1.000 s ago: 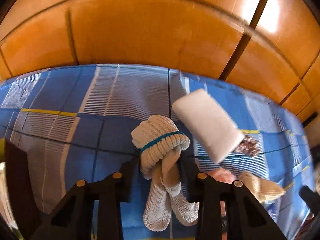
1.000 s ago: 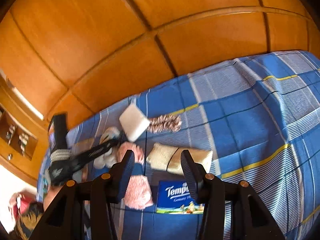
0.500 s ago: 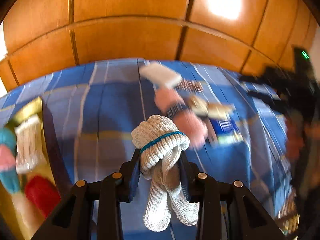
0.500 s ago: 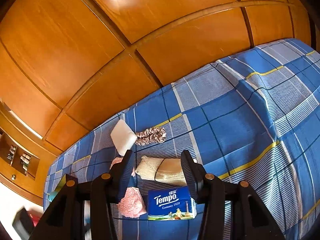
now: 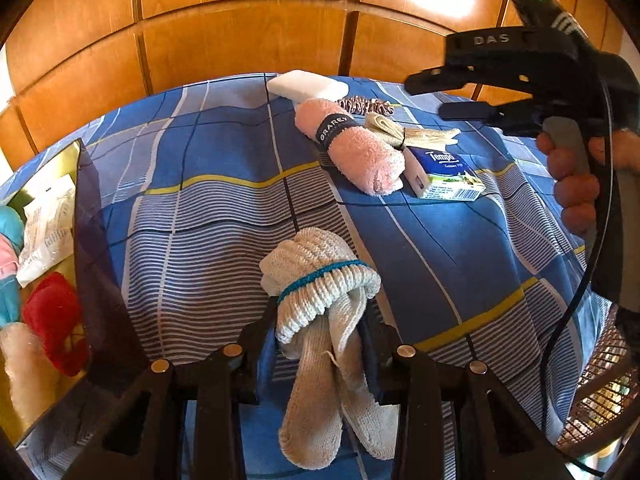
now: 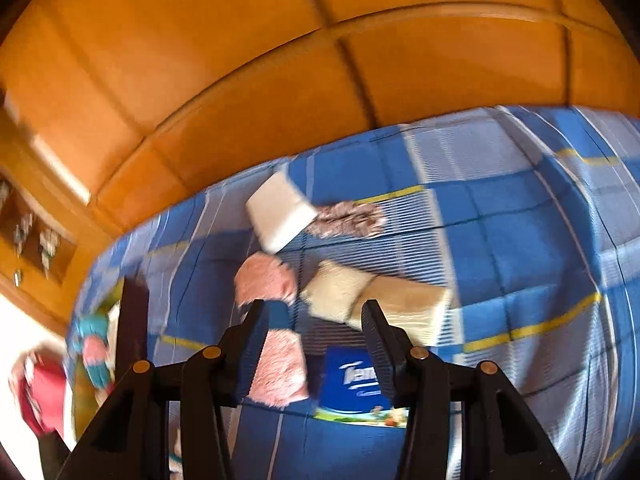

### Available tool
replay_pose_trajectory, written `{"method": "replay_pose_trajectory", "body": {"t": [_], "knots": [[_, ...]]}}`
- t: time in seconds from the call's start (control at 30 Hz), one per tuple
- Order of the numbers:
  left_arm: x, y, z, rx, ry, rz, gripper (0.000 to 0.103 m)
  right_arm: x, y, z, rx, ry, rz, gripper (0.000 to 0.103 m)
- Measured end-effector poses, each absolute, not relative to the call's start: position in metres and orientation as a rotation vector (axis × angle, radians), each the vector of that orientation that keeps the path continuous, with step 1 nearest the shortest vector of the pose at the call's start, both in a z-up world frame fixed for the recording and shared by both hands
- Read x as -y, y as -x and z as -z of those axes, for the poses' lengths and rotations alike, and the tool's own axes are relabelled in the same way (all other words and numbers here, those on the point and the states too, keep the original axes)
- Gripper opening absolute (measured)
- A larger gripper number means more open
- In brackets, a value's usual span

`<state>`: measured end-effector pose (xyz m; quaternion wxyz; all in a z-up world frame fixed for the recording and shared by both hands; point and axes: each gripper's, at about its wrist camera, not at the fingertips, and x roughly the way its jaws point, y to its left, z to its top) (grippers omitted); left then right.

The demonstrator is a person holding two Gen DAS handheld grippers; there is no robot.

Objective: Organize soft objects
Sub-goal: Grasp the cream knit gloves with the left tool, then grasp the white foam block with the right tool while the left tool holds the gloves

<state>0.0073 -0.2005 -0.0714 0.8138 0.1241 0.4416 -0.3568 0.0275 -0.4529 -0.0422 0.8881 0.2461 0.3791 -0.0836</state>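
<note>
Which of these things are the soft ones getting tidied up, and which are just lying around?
For the job:
- rolled white socks, clamped in the left hand-held gripper
- pink rolled towel
- beige cloth bundle
- patterned scrunchie
- white sponge block
- right hand-held gripper, open

Just there:
- Tempo tissue pack
- blue checked bedsheet
- wooden wall panels

"Tempo" tissue pack (image 5: 442,174), "DAS" right hand-held gripper (image 5: 464,96)

On the bed (image 5: 224,216), the towel roll (image 5: 352,148) lies left of the tissue pack (image 5: 440,176), with the sponge (image 5: 308,84) and scrunchie (image 5: 366,106) behind them. The glove bundle (image 5: 320,300) hangs between the left gripper's (image 5: 320,340) jaws. A bin (image 5: 96,272) sits at the bed's left edge.
</note>
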Motion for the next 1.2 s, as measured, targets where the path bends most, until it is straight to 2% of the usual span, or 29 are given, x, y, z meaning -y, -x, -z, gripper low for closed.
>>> {"method": "replay_pose_trajectory", "body": {"t": [0.2, 0.37, 0.5, 0.77, 0.8, 0.83, 0.93, 1.2], "knots": [[0.196, -0.013, 0.077, -0.961, -0.206, 0.792, 0.038, 0.431, -0.068, 0.03, -0.832, -0.328, 0.13, 0.049], [0.195, -0.013, 0.083, -0.977, -0.183, 0.807, 0.038, 0.42, -0.131, 0.029, -0.911, -0.106, 0.12, 0.057], [0.192, -0.017, 0.084, -0.985, -0.162, 0.828, 0.038, 0.419, -0.179, 0.039, -0.987, 0.0, 0.129, 0.062], [0.19, -0.018, 0.085, -0.968, -0.159, 0.851, 0.038, 0.415, -0.223, 0.075, -1.141, 0.107, 0.132, 0.064], [0.191, -0.017, 0.085, -0.965, -0.162, 0.848, 0.038, 0.416, -0.223, 0.078, -1.145, 0.122, 0.152, 0.057], [0.191, -0.016, 0.085, -0.963, -0.164, 0.846, 0.038, 0.417, -0.222, 0.077, -1.139, 0.122, 0.178, 0.04], [0.19, -0.015, 0.085, -0.958, -0.166, 0.842, 0.038, 0.415, -0.206, 0.06, -1.072, 0.068, 0.152, 0.038], [0.19, -0.01, 0.078, -0.934, -0.192, 0.808, 0.036, 0.374, -0.124, 0.008, -0.927, 0.135, 0.058, 0.036]]}}
